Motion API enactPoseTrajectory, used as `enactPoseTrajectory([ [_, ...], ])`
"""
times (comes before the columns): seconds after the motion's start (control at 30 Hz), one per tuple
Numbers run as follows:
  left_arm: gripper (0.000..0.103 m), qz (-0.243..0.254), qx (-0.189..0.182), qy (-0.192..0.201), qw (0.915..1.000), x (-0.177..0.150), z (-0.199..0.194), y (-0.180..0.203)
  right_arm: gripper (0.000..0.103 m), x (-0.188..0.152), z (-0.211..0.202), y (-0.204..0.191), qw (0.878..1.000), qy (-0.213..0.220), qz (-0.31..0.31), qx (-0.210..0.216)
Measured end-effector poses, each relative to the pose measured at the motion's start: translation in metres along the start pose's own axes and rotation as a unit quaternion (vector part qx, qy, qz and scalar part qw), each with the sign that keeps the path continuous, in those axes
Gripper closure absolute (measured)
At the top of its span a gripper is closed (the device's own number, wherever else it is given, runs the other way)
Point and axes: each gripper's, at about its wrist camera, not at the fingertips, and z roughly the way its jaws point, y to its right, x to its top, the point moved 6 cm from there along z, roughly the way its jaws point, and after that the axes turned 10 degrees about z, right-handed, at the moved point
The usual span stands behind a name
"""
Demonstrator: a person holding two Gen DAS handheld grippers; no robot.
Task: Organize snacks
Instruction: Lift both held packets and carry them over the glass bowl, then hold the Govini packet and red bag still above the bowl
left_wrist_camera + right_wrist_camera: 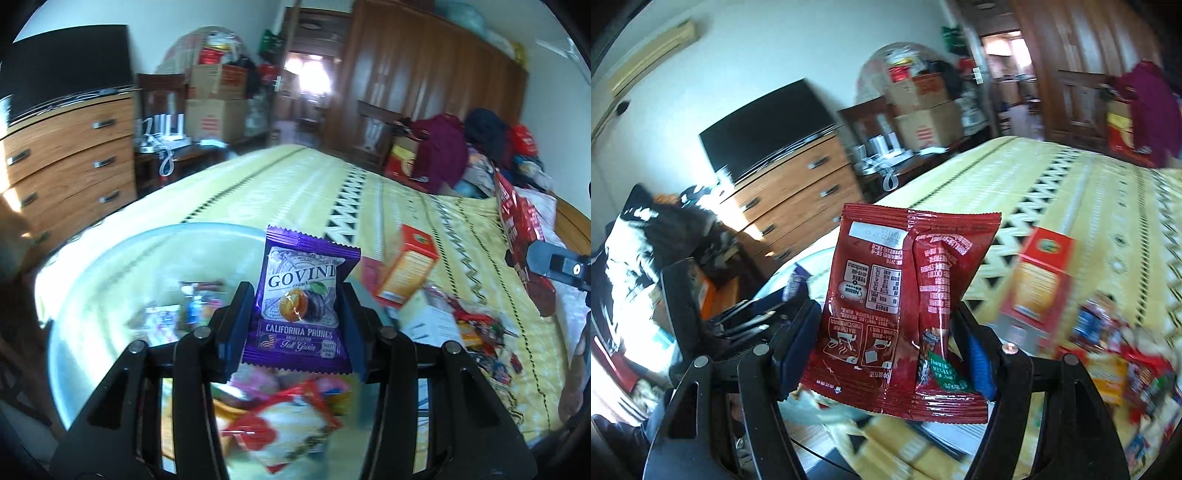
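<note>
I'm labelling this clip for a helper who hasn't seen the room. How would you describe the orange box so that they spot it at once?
Start at the bed with the yellow patterned cover. On it, right of the large pale bowl, lies a scatter of small snack packets. The orange box stands tilted at that scatter's near edge: the only tall carton there, with a red top.

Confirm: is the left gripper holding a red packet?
No, the left gripper clamps a purple California Prunes foil packet between its blue pads.
</note>
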Motion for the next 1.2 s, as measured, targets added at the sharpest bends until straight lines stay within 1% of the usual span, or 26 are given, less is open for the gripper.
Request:
enactPoseTrajectory([
  [0.1,0.056,-0.013,0.009,-0.003,0.9999,-0.007,-0.002,-0.011,0.028,0.003,0.029,-0.028,1.0,-0.02,-0.014,0.015],
  [0.2,0.056,-0.024,0.012,-0.009,0.9996,-0.01,0.001,-0.02,0.028,0.003,0.057,-0.049,0.999,-0.041,-0.023,0.023],
  [0.4,0.056,-0.035,0.01,-0.013,0.9993,-0.014,0.005,-0.031,0.028,-0.002,0.089,-0.058,0.997,-0.065,-0.03,0.027],
  [0.6,0.056,-0.038,0.005,-0.016,0.9991,-0.015,0.006,-0.036,0.028,-0.004,0.102,-0.055,0.997,-0.075,-0.026,0.026],
  [1.2,0.056,-0.039,0.001,-0.017,0.9991,-0.014,0.005,-0.039,0.027,-0.003,0.103,-0.052,0.996,-0.076,-0.022,0.029],
])
